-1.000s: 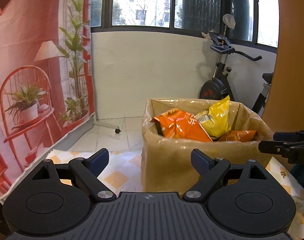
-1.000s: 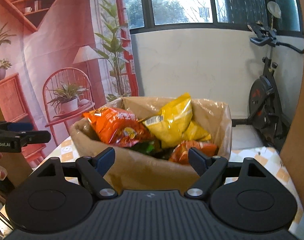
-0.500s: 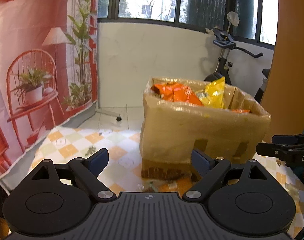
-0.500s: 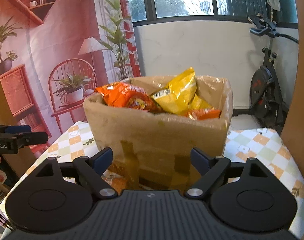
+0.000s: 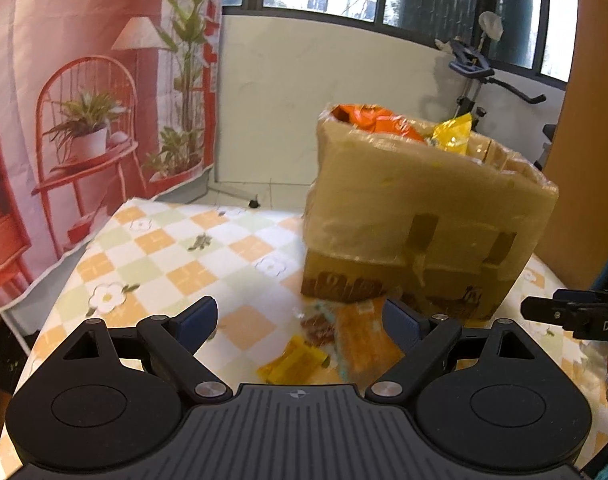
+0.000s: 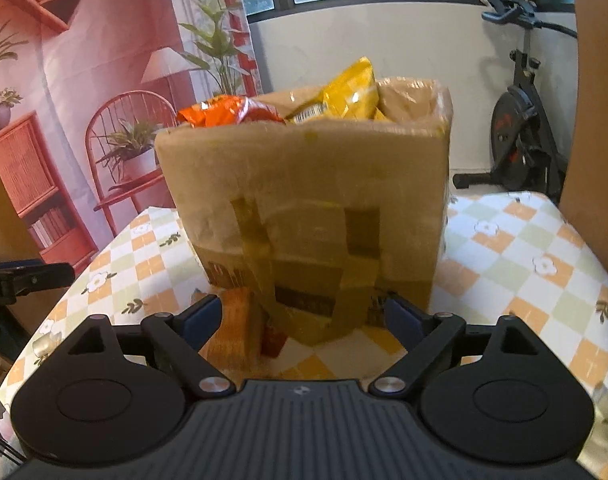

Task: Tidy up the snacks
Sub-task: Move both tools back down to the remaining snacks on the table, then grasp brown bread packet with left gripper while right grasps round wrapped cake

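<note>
A taped cardboard box (image 5: 424, 208) stands on the checkered tablecloth (image 5: 176, 264), with an orange snack bag (image 5: 376, 120) and a yellow bag (image 5: 452, 138) sticking out of its top. Small snack packets lie in front of it: an orange one (image 5: 364, 344) and a yellow one (image 5: 292, 362). My left gripper (image 5: 300, 316) is open and empty, just before these packets. In the right wrist view the box (image 6: 312, 208) fills the middle, an orange packet (image 6: 234, 328) lies at its base, and my right gripper (image 6: 300, 316) is open and empty close to the box.
A printed red backdrop (image 5: 64, 100) hangs on the left. An exercise bike (image 6: 524, 120) stands by the white wall behind the table. The right gripper's tip (image 5: 576, 314) shows at the right edge of the left wrist view; the left gripper's tip (image 6: 24, 276) shows at the left of the right one.
Both grippers have come down and tilted toward the table. The box now looms higher, and the packets at its base have come into view. Both grippers stay open.
</note>
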Available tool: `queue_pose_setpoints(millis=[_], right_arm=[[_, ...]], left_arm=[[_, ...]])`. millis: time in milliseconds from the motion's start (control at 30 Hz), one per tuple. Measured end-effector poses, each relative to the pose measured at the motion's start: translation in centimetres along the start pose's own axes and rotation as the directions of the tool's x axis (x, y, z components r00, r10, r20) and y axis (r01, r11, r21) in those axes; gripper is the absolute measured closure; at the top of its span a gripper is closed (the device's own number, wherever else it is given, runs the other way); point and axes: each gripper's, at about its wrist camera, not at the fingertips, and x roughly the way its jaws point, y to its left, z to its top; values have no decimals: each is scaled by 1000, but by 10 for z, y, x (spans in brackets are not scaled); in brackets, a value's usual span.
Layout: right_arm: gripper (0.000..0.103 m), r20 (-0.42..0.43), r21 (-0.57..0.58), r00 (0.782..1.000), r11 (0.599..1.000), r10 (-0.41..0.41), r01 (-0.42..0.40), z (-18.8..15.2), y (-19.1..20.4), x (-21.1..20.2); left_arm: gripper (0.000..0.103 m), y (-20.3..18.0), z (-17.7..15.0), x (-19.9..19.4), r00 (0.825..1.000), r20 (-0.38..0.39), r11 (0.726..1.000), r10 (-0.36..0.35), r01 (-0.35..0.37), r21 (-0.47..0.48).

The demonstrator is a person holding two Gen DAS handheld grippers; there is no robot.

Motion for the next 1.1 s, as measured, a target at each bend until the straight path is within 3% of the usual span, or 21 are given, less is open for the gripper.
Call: queue_pose_setpoints(millis=[367, 867, 1100], right_arm=[[12, -52, 37, 999, 999, 15, -13, -32, 1, 7], [12, -214, -125, 976, 991, 25, -53, -93, 17, 16], [12, -205, -75, 979, 997, 15, -31, -92, 8, 15]], left_arm=[[12, 9, -33, 1, 998, -69, 999, 14, -16, -29], [12, -2, -55, 6, 993, -120, 999, -15, 12, -32], [12, -2, -57, 10, 991, -134, 999, -14, 8, -42]])
